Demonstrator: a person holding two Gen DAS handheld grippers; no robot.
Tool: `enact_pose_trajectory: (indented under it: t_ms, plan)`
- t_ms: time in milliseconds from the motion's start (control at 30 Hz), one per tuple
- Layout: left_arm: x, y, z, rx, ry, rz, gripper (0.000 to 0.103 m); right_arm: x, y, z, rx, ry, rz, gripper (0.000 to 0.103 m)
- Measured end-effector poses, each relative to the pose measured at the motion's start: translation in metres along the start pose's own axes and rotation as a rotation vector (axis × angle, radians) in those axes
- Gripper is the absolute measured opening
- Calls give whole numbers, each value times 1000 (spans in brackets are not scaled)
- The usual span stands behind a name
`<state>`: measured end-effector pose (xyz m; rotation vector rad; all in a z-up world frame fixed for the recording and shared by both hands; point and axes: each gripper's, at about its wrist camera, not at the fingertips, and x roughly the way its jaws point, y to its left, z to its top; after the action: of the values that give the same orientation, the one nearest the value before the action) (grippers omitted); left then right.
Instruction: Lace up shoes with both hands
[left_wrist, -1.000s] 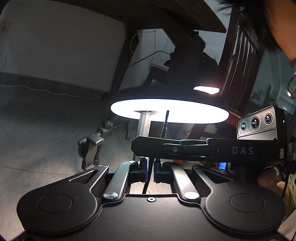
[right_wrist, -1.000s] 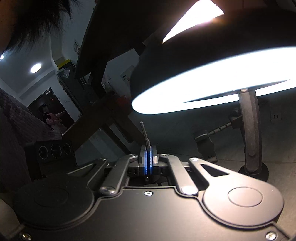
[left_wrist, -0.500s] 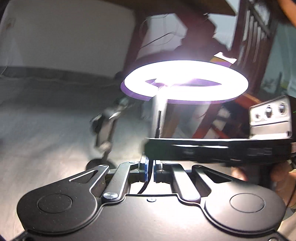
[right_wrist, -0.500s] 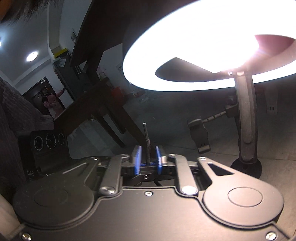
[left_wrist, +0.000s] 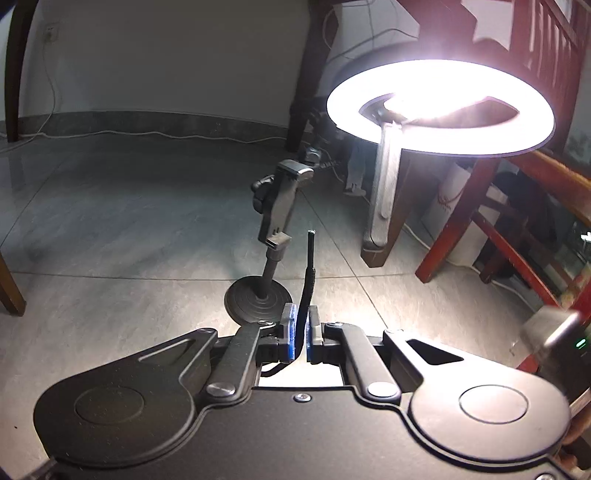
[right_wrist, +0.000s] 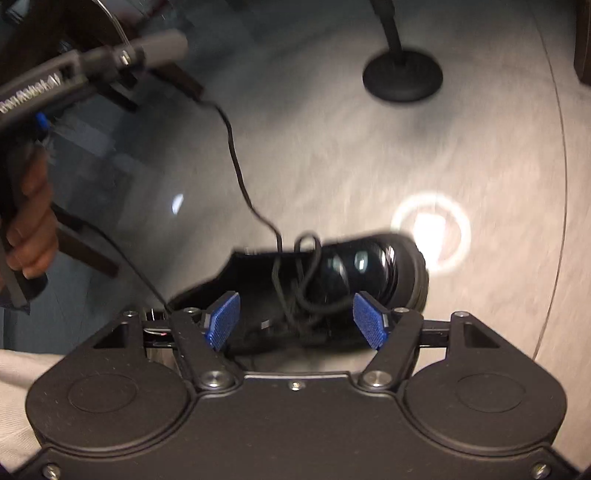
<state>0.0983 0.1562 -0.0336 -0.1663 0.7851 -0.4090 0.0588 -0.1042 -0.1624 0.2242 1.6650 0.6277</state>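
My left gripper (left_wrist: 301, 332) is shut on a black shoelace (left_wrist: 309, 266), whose stiff tip sticks up past the blue pads. In the right wrist view that lace (right_wrist: 232, 147) runs from the top left down to a glossy black shoe (right_wrist: 373, 266) lying on the pale floor. A loose tangle of lace (right_wrist: 299, 284) sits over the shoe's opening. My right gripper (right_wrist: 297, 320) hangs just above the shoe. Its jaws are opening, its blue pads (right_wrist: 223, 319) stand wide apart, and they press on nothing. A hand (right_wrist: 29, 221) holds the left tool at the left edge.
A lit ring lamp (left_wrist: 439, 107) stands on a post to the right. A phone holder (left_wrist: 277, 206) on a round black base (right_wrist: 402, 77) stands beyond the shoe. A red wooden chair (left_wrist: 498, 229) and a dark table leg (left_wrist: 306, 74) lie further back.
My right gripper opened and let go of the lace tip, then swung down over the shoe. My left gripper dipped lower, still shut on its lace.
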Motion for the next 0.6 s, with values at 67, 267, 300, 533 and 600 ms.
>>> enact_pose_trajectory:
  t_ms: [67,267,300,533,600]
  plan:
    - [-1,-2,-1,3,1,-2,5,6,-2,-10,74,-14,-5,62]
    - [1,-4,-1,2,7,3,5,10,16,-8,59,-55,-8,59]
    - [1,-4,-1,0,5,3,5,9,21,-8,46,-53,-19,59]
    - [0,-8,-1,19,7,7,5,2,28,-23,-131,-49,-49,30]
    - [-1,-6,-1,13,15,8,5,-5,25,-26,-174,-30,-64,25]
